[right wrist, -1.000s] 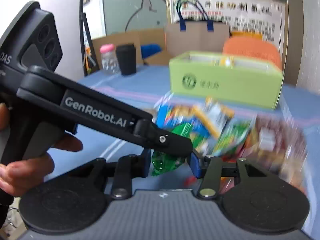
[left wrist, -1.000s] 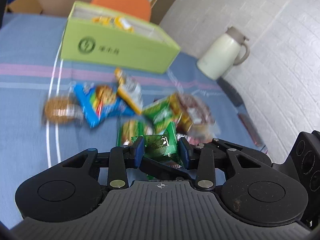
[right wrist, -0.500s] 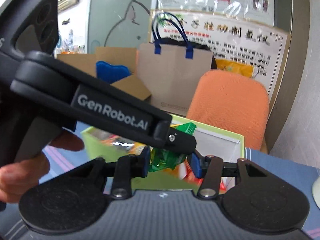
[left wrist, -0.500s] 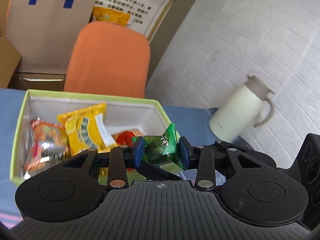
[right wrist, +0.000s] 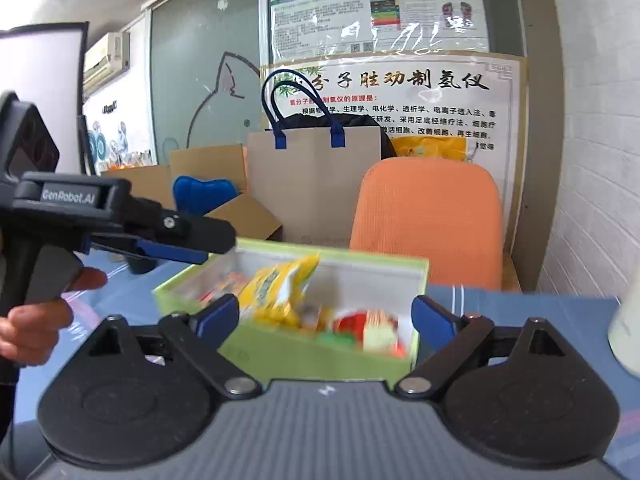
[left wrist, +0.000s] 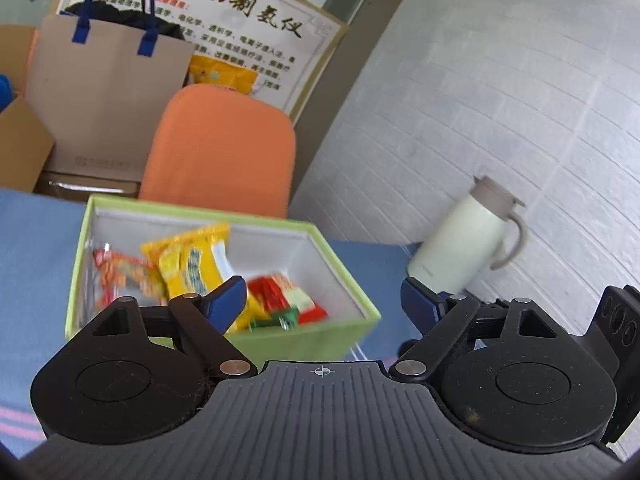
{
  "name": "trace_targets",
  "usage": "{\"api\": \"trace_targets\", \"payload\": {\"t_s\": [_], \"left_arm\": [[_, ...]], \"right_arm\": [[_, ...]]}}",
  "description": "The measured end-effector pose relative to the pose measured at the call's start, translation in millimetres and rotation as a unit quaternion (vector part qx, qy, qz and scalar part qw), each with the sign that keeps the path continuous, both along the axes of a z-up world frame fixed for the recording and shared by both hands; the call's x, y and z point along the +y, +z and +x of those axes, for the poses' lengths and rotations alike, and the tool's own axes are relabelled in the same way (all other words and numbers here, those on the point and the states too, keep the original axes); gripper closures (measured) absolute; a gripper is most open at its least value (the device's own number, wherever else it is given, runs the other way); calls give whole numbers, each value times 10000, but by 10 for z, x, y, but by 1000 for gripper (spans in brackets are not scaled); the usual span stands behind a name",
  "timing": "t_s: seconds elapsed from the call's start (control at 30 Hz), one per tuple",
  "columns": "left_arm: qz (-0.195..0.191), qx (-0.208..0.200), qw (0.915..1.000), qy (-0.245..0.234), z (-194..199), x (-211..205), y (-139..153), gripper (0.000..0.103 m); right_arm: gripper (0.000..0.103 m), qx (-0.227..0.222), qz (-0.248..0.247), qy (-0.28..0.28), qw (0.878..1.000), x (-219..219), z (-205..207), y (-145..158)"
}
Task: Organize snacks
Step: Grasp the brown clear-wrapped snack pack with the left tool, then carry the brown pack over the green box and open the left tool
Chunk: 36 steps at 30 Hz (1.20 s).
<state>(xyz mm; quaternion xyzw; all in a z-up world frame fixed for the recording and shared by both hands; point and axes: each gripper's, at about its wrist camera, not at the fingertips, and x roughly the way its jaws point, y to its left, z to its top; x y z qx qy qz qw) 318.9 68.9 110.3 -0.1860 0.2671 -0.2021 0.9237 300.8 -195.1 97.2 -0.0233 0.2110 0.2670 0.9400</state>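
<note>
A light green box [left wrist: 344,332] stands on the blue tablecloth and holds several snack packets. A yellow packet [left wrist: 192,264] leans inside, with red packets [left wrist: 280,292] and a small green packet [left wrist: 280,318] beside it. My left gripper [left wrist: 322,300] is open and empty, just above the box's near edge. My right gripper [right wrist: 324,314] is open and empty, also facing the box [right wrist: 280,354]. The left gripper's body [right wrist: 120,216] shows at the left of the right wrist view, over the box's left end.
A cream thermos jug [left wrist: 468,240] stands on the table right of the box. An orange chair [left wrist: 220,148] stands behind the table, with a paper bag [left wrist: 100,92] and cardboard boxes [right wrist: 216,184] beyond it. A white brick wall [left wrist: 500,100] is on the right.
Both grippers were shut on green packets and carried them from the snack pile up to the box. Both have now opened, and a green packet lies in the box.
</note>
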Motion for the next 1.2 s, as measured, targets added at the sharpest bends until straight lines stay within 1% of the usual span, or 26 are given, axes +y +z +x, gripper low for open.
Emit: {"api": "trace_targets", "payload": {"t_s": [0.1, 0.17, 0.27, 0.33, 0.4, 0.43, 0.53, 0.63, 0.73, 0.77, 0.8, 0.83, 0.87, 0.9, 0.97, 1.07, 1.2], "left_arm": [[-87, 213, 9997, -94, -328, -55, -187, 30], [-175, 454, 9987, -169, -508, -126, -356, 30], [-430, 895, 9945, -332, -725, -244, -626, 31], [-617, 1129, 9907, -439, -791, -319, -752, 31], [-684, 1247, 9880, -599, -769, -428, -796, 32], [-630, 1299, 9876, -623, -736, -487, -794, 33], [-286, 1274, 9894, -638, -652, -654, -758, 33], [-142, 1331, 9889, -653, -571, -761, -783, 33], [92, 1389, 9883, -624, -515, -853, -847, 34], [179, 1431, 9876, -620, -505, -881, -882, 43], [274, 1447, 9870, -638, -500, -900, -912, 59], [297, 1392, 9876, -669, -511, -904, -932, 65], [120, 1401, 9873, -738, -514, -876, -933, 84], [29, 1423, 9872, -724, -513, -857, -913, 86], [-30, 1364, 9881, -713, -500, -843, -849, 87], [-117, 1177, 9903, -735, -432, -827, -667, 87], [-64, 820, 9944, -660, -255, -792, -393, 86]], "right_arm": [[10, 67, -281, -216, 9993, -47, -474, -166], [10, 165, -428, -417, 9981, -73, -741, -299], [10, 366, -383, -627, 9966, -93, -1094, -477], [10, 459, -280, -724, 9959, -118, -1231, -553], [10, 517, -254, -833, 9949, -136, -1232, -585], [10, 520, -268, -910, 9941, -147, -1228, -590], [10, 580, -167, -925, 9939, -191, -1195, -623], [10, 726, -43, -812, 9940, -182, -1084, -706], [10, 981, 46, -688, 9928, -161, -956, -843], [10, 1008, 50, -657, 9927, -147, -946, -868], [11, 912, -13, -621, 9939, -122, -962, -865], [15, 856, -100, -600, 9945, -97, -975, -848], [17, 795, -162, -600, 9949, -80, -991, -825], [18, 715, -214, -605, 9954, -70, -1006, -797], [19, 580, -226, -658, 9959, -68, -1018, -712], [19, 304, -309, -647, 9970, -61, -963, -540], [19, 46, -329, -523, 9981, -15, -676, -293]]}}
